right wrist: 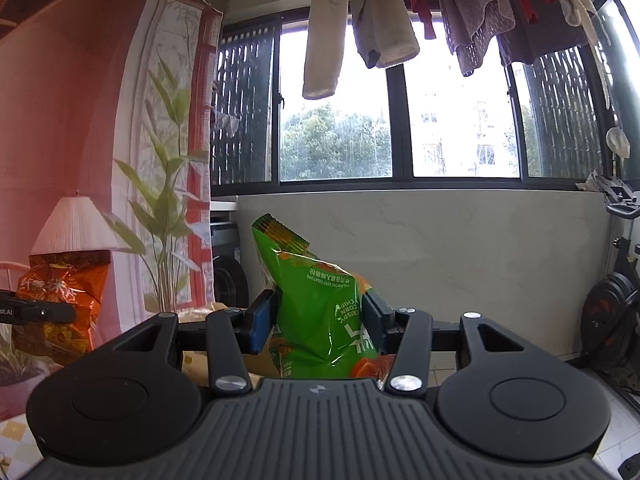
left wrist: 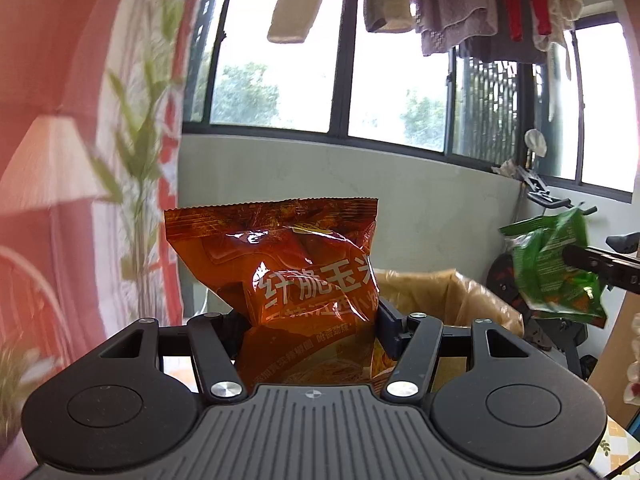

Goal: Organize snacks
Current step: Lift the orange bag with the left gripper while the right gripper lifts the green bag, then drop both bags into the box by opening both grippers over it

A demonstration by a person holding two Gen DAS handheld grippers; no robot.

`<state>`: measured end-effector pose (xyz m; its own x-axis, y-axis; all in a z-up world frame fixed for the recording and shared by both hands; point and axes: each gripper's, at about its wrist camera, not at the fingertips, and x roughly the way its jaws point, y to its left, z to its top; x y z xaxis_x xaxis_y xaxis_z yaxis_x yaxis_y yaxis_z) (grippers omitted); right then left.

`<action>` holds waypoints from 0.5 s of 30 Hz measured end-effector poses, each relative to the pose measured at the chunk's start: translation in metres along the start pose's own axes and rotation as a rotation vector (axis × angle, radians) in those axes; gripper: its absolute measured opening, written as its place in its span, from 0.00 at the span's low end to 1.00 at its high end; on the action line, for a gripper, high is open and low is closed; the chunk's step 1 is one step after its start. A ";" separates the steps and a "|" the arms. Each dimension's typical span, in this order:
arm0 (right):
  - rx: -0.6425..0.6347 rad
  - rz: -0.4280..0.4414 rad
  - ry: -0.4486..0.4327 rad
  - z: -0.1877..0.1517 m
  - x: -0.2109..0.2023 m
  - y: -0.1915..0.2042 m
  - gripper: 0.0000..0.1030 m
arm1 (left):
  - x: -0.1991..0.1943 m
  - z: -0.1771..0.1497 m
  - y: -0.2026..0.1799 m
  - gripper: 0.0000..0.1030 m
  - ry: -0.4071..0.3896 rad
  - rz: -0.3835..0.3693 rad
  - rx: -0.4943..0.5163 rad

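the crinkly orange-red foil snack bag with white lettering (left wrist: 296, 280) stands upright between the jaws of my left gripper (left wrist: 308, 320), pinched at its lower half, top seal pointing up. the left gripper points roughly level, tipped slightly down, toward the grey half-wall under the dark-framed window (left wrist: 340, 64). just behind the bag sits an open brown cardboard box lined with tan plastic (left wrist: 452, 296).

the glossy green foil snack bag with orange print (right wrist: 320, 304) is clamped in my right gripper (right wrist: 318, 320), blue pads pressing both sides; the bag leans left at its crimped top, its label upside down. the right gripper points level at the same wall.

each wrist view catches the other gripper off to the side, bag in its jaws, well apart from mine. hanging laundry (right wrist: 360, 20) sits overhead; black exercise bike (right wrist: 612, 304) at right.
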<state>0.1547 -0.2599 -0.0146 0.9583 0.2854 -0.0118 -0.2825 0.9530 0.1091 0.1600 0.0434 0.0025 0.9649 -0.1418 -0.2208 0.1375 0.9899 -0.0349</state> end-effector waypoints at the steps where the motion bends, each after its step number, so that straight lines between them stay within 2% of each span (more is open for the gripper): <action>1: 0.002 0.008 0.001 0.002 0.006 0.000 0.48 | 0.004 0.005 -0.001 0.62 -0.003 -0.002 0.006; 5: 0.018 0.044 0.010 0.006 0.032 0.003 0.48 | 0.028 0.024 -0.003 0.62 -0.007 -0.025 0.017; 15: 0.077 0.097 0.071 0.001 0.102 0.003 0.48 | 0.112 0.045 -0.018 0.62 0.084 -0.078 0.080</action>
<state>0.2515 -0.2277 -0.0142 0.9206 0.3845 -0.0680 -0.3666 0.9110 0.1890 0.2759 0.0096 0.0226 0.9288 -0.2148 -0.3019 0.2320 0.9725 0.0218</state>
